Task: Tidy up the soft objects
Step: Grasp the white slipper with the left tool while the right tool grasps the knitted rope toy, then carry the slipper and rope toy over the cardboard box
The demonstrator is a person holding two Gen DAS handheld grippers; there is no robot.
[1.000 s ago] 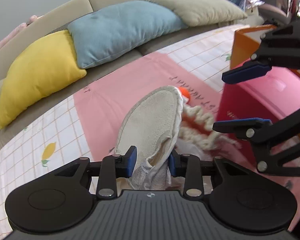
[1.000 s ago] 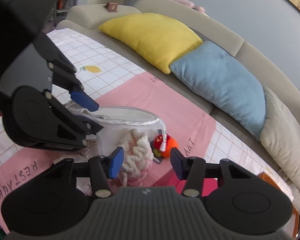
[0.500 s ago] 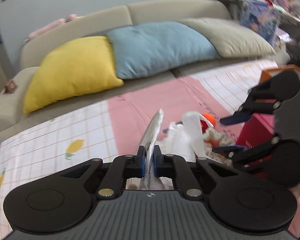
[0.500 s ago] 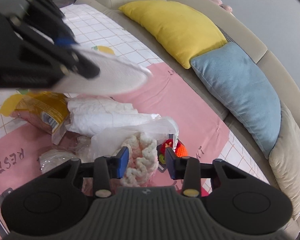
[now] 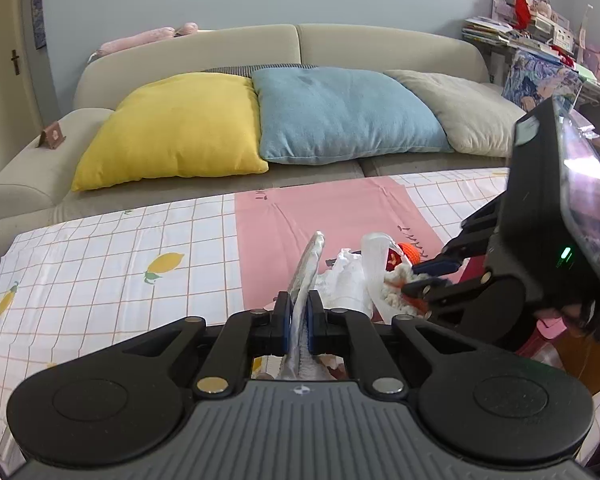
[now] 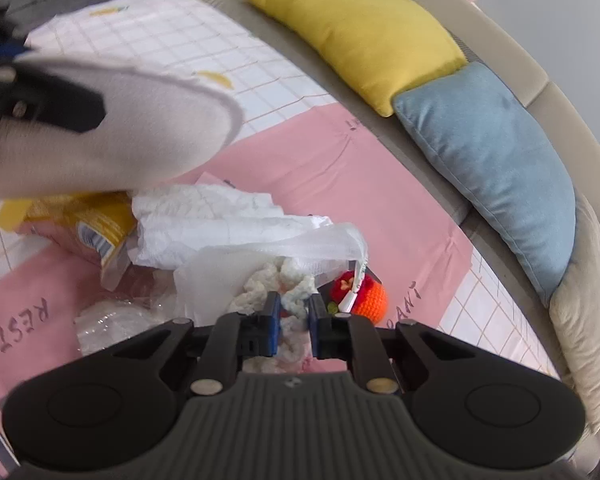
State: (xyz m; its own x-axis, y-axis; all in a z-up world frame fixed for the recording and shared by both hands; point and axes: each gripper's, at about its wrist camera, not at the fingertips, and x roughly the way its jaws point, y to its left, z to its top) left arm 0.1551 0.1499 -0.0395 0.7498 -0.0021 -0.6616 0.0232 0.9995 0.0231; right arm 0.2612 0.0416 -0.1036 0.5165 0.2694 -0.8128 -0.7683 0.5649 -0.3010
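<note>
Since a sec ago the left gripper (image 5: 298, 318) has clamped flat on the grey-white slipper (image 5: 308, 276) and lifted it edge-on; right gripper's jaws have just been closing round the cream knitted piece (image 6: 290, 300).

Left wrist view: slipper pinched tight btwn the pads, toe pointing away over the pink cloth (image 5: 300, 216). Right gripper (image 5: 428, 278) sits to the right, tips in the pile by the plastic bag (image 5: 374, 264).

Right wrist view: pads press the knitted piece on both sides. Orange crochet ball (image 6: 370, 294) just beside it, crumpled white tissue (image 6: 220, 224) and yellow packet (image 6: 76, 216) behind-left; slipper held above them, top left, blurred.
</note>
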